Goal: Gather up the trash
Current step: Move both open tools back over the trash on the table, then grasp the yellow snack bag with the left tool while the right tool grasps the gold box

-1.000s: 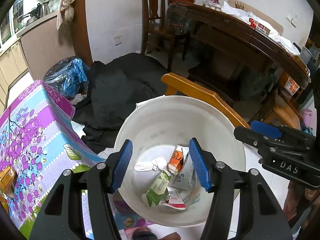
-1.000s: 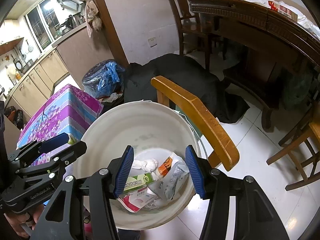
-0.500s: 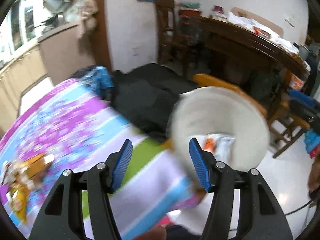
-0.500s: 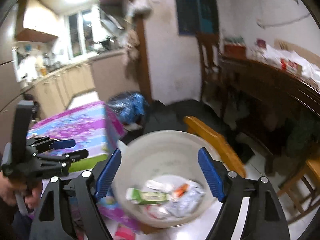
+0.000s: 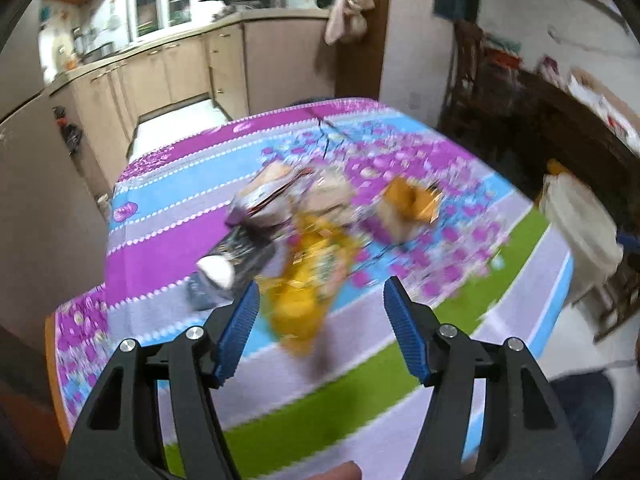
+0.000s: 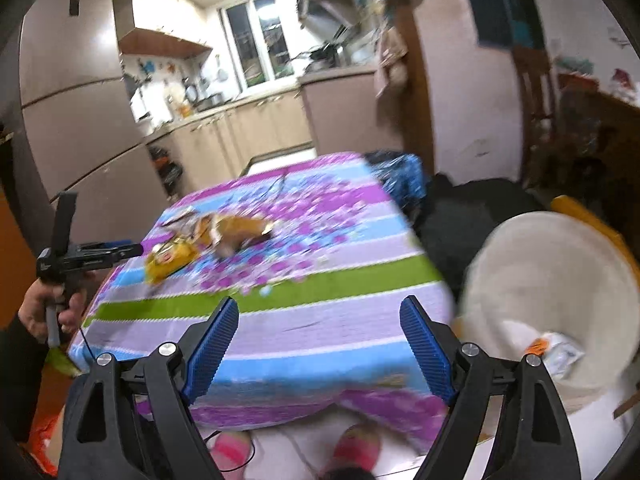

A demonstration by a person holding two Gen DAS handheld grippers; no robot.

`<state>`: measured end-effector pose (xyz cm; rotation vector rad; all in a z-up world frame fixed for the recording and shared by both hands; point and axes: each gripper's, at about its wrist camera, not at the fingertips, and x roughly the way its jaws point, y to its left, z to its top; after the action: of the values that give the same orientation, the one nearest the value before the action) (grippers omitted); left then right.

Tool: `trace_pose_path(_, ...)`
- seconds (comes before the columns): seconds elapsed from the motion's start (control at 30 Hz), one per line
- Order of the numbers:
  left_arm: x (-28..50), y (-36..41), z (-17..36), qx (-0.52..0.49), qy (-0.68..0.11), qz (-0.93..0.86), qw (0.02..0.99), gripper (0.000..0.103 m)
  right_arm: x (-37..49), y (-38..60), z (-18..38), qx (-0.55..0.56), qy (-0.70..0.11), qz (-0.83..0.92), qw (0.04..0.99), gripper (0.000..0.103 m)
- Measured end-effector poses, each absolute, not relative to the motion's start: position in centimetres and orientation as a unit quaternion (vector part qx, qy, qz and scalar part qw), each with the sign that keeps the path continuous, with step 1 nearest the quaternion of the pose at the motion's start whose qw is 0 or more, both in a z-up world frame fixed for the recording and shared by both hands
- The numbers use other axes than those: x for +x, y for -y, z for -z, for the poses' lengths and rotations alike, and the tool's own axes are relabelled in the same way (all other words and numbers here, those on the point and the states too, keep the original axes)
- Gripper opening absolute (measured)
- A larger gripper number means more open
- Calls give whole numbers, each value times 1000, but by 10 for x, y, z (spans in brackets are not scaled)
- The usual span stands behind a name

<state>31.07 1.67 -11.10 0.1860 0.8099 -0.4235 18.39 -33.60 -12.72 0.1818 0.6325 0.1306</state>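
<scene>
No legible print; wrappers blurred.
Left tongs (image 5: 320, 316) released, yellow snack bag (image 5: 308, 280) just ahead on counter (image 5: 460, 308); right tongs (image 6: 320, 344) released, empty.

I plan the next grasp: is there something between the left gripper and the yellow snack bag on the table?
Nothing visible. The left gripper is open, and the yellow snack bag lies directly ahead on the tablecloth; other wrappers lie behind it.

A home kitchen-diner: beige cabinets (image 6: 256, 128), fridge (image 6: 80, 120), floral-clothed table (image 6: 320, 240)
</scene>
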Motion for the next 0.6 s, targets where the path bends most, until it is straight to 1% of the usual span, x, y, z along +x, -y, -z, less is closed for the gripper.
trace_pose_path(0.13, 327, -16, 125, 103, -398, 243, 879, 62, 203, 302, 138, 83, -333, -87, 935, 83)
trace_pose_path(0.37, 344, 10, 146, 140, -401, 256, 868, 62, 233, 284, 153, 86, -364, -112, 920, 83)
trace_pose_path(0.5, 348, 17, 148, 146, -399, 256, 868, 62, 257, 287, 152, 135, -377, -141, 905, 83)
trace_pose_path(0.6, 348, 20, 149, 150, -394, 258, 869, 62, 280, 287, 150, 192, -385, -171, 886, 83)
